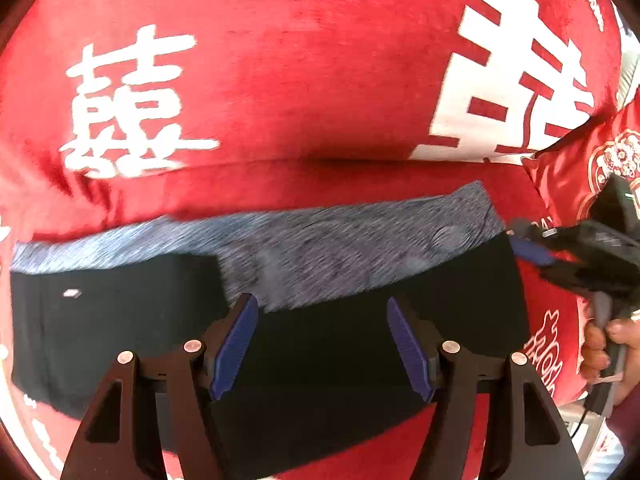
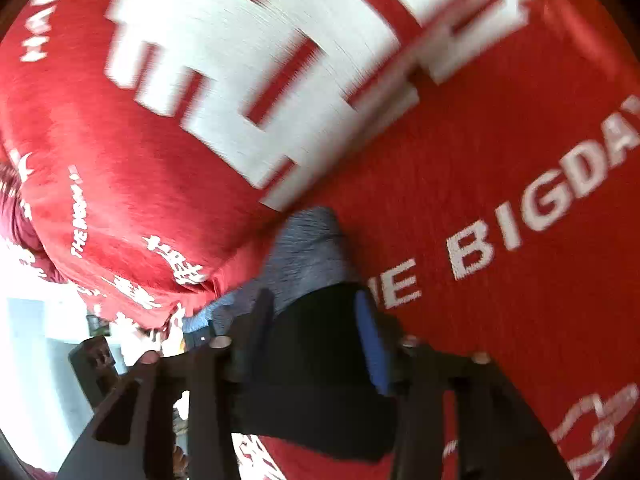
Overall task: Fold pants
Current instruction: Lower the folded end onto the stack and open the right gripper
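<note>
Pants (image 1: pixel 280 320) lie folded into a compact black band with a heathered grey-blue layer showing along its far edge, spread across a red blanket (image 1: pixel 300 60) printed with large white characters. In the left wrist view the bundle fills the lower half of the frame, running from 9 o'clock to 3 o'clock, and looks flat and squared, so the fold seems close to finished.

Above it, the left gripper (image 1: pixel 322 344) points steeply down with its blue pads spread wide. Nothing sits between them; only the black cloth shows below in the gap. Being spread and clear of the fabric suggests a release, so the fold can settle without being dragged.

At 3 o'clock in the same view the right gripper (image 1: pixel 532 252) reaches the right end of the bundle, a hand (image 1: pixel 608 344) gripping its handle at 4 o'clock. Behind it lies a red embroidered cushion (image 1: pixel 592 160).

From the right wrist view, heavily blurred, the right gripper (image 2: pixel 316 344) has its jaws partly apart with the black end of the pants (image 2: pixel 320 360) in the gap at 6 o'clock, grey layer beyond at 12. Whether the pads touch the cloth is hard to tell through the blur; they do not appear to press on it. Fabric this soft may spring open at that end.
</note>
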The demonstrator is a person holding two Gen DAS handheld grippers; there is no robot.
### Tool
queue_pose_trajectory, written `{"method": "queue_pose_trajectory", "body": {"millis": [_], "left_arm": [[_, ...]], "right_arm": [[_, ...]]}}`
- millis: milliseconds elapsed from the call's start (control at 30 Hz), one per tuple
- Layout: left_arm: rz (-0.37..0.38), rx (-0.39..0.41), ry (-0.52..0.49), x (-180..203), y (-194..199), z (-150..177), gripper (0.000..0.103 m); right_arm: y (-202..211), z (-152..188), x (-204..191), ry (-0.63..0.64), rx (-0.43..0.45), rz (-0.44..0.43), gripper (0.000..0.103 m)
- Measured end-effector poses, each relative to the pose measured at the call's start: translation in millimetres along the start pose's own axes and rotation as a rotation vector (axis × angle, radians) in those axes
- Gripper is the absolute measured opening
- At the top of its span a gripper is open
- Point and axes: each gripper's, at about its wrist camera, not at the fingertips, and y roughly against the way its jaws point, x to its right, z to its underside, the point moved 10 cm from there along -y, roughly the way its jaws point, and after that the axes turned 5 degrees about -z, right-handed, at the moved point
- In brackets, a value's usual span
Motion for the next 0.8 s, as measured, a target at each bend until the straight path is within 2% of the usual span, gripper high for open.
{"method": "queue_pose_trajectory", "body": {"millis": [67,200,233,300,333,367,400,433,467,533,567,700,800], "left_arm": [[-0.013,-0.014,-0.008,8.9,-13.2,-1.5,0.068],[-0.066,-0.038,-0.033,3.0,-30.1,14.0,0.068],[-0.072,-0.033,-0.049,2.7,-30.1,16.7,0.068],[-0.097,-0.036,-0.102,5.1,-30.9,22.5,0.068],[-0.113,-0.04,-0.119,5.9,-31.8,24.3,0.068],[-0.128,-0.042,-0.13,6.3,-32.6,25.6,0.069],[-0.137,-0.05,-0.124,5.1,-33.1,26.9,0.074],[-0.149,-0.06,-0.111,2.4,-33.6,28.0,0.086],[-0.154,-0.092,-0.063,-5.3,-35.9,31.0,0.087],[-0.126,-0.114,0.007,-12.6,-36.0,34.6,0.087],[-0.141,-0.114,0.024,-17.3,-33.0,35.3,0.087],[-0.19,-0.13,0.028,-27.4,-22.6,44.7,0.087],[-0.216,-0.141,0.041,-35.9,-13.9,52.8,0.087]], "right_arm": [[-17.4,2.4,5.6,-0.011,-0.061,-0.023,0.034],[-21.3,6.9,-10.9,0.013,-0.093,-0.036,0.034],[-19.4,8.4,-10.9,0.037,-0.107,-0.005,0.033],[-25.6,6.4,-1.7,0.098,-0.136,0.139,0.033],[-33.1,5.2,-0.2,0.114,-0.143,0.177,0.033],[-37.3,3.6,2.8,0.132,-0.141,0.218,0.04],[-37.7,3.3,4.7,0.155,-0.131,0.249,0.041],[-37.7,3.8,1.5,0.188,-0.112,0.28,0.041],[-36.0,7.0,-0.9,0.205,-0.102,0.305,0.045],[-29.0,13.9,-6.8,0.228,-0.093,0.337,0.047],[-24.9,18.0,-8.5,0.235,-0.095,0.343,0.049],[-2.0,32.2,-7.6,0.29,-0.093,0.398,0.061],[13.3,42.8,-9.5,0.299,-0.097,0.407,0.066]]}}
